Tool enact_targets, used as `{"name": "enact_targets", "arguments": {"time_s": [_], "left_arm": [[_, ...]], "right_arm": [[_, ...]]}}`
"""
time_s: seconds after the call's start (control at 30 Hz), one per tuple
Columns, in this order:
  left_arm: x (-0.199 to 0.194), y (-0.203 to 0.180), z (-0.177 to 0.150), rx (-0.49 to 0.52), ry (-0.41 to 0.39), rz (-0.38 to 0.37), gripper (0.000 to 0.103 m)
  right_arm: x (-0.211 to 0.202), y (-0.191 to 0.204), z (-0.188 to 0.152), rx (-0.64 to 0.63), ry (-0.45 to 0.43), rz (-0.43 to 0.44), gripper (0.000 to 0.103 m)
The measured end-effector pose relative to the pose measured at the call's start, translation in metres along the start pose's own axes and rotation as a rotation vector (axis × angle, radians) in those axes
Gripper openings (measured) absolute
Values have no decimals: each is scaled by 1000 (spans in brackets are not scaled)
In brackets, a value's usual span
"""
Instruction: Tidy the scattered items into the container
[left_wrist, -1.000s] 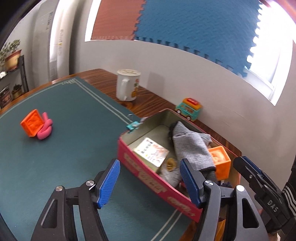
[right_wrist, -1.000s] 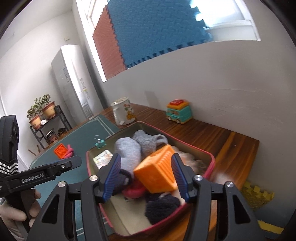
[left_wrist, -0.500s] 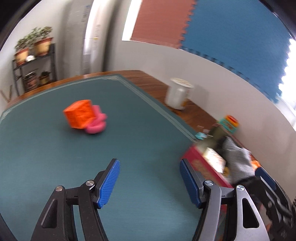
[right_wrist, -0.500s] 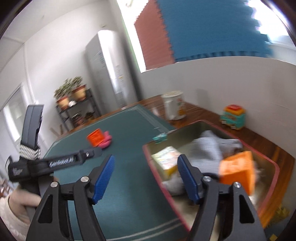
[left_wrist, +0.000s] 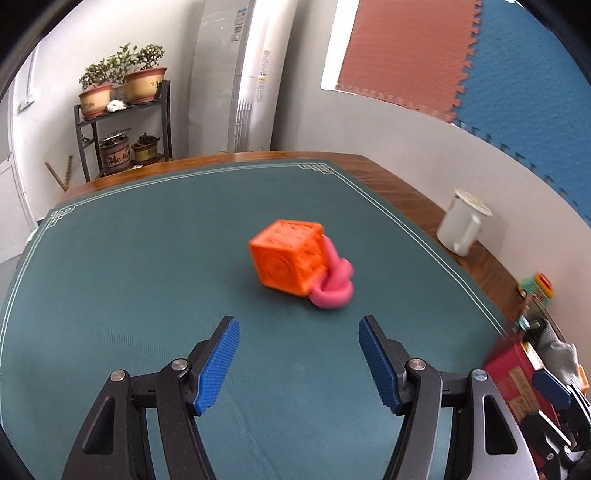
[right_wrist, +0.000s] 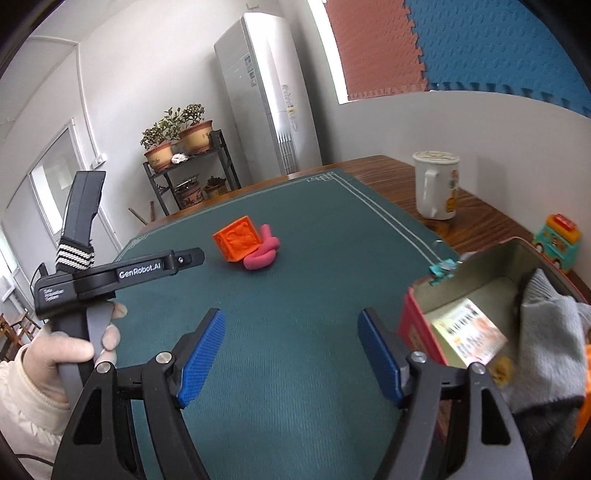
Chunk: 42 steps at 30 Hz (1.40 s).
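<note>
Two grippers are facing a green tabletop (left_wrist: 129, 277), both with jaws standing apart and nothing between them. The left gripper (left_wrist: 299, 363) is pointing almost straight at an orange cube (left_wrist: 288, 260), which is lying ahead and touching a pink toy (left_wrist: 334, 291) on its right. The right gripper (right_wrist: 291, 356) is sitting farther back, beside the red container (right_wrist: 417, 321). The pink toy is partly hidden behind the cube, its shape blurred.
</note>
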<state>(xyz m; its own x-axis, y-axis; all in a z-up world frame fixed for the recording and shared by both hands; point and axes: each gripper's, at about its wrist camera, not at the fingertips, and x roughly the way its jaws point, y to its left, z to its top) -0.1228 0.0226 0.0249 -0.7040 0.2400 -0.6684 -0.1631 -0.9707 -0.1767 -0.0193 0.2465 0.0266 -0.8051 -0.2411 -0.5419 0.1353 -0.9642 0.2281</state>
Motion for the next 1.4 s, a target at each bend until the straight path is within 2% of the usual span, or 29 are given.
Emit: {"name": "enact_targets", "arguments": {"time_s": [0.1,0.27,0.43,0.63,0.8,0.87,1.07,1.2,1.4], "left_arm": [[17,10,10,6,10,-25,69],[46,13,22,85,12,-9,69],[72,11,29,117,35,-50,69],[95,11,35,124,43,-62,69],[99,17,37,91,33,-89,68],[98,19,36,78,31,-94,60],[89,19,30,47,18,-67,53],[73,24,28,14,1,-63,25],[46,29,14,29,4,-57,25]], "right_arm": [[12,0,-2,5,19,6,78],[25,-3,-6,16,47,9,78],[30,-7,-8,36,76,18,78],[36,-7,-10,34,99,21,78],[39,-4,-11,30,113,13,78],[40,-3,-12,25,115,9,78],[37,-2,-12,21,101,-13,78],[37,-4,-11,21,96,-17,78],[35,-2,-10,15,86,-23,78]]}}
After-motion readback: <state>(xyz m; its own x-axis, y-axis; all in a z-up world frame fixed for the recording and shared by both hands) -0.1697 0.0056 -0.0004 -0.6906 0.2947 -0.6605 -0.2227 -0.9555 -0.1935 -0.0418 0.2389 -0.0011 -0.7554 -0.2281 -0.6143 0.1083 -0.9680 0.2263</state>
